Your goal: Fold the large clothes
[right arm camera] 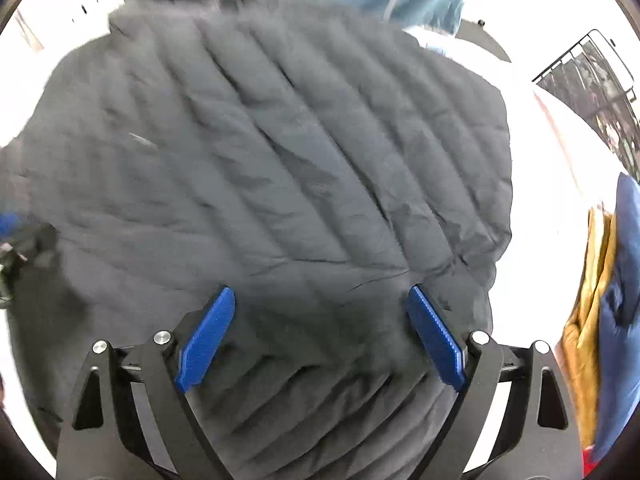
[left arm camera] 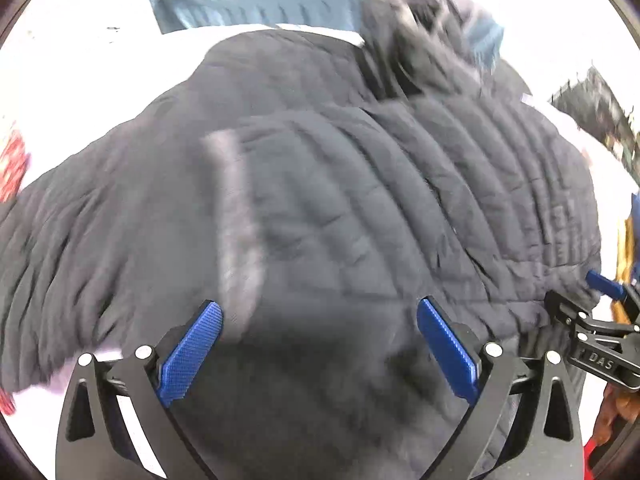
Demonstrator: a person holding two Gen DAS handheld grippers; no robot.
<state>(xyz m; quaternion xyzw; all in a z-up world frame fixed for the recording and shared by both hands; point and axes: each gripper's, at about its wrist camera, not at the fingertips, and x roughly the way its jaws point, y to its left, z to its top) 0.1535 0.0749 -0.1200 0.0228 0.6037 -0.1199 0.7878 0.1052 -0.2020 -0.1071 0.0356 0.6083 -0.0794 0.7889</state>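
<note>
Quilted dark jacket [left arm camera: 320, 184] spread flat on a white surface [left arm camera: 100, 60], filling most of the left wrist view — directly below and ahead of the left gripper [left arm camera: 320, 344], blue pads wide apart, nothing pinched between them. Right gripper [left arm camera: 600, 312] visible at the jacket's right edge, just beside the hem. From the right wrist: same jacket [right arm camera: 260, 152] under the right gripper [right arm camera: 320, 332], jaws spread wide, empty, fabric below but not clamped. Quilt ribs running diagonally up and left; nearest free edge just off the right pad, toward bare white surface [right arm camera: 540, 184]. Blue-and-mustard garment [right arm camera: 608, 280] lying well apart, further right. Likely next: right side closer to an edge to grab — left poised over mid-panel.
</note>
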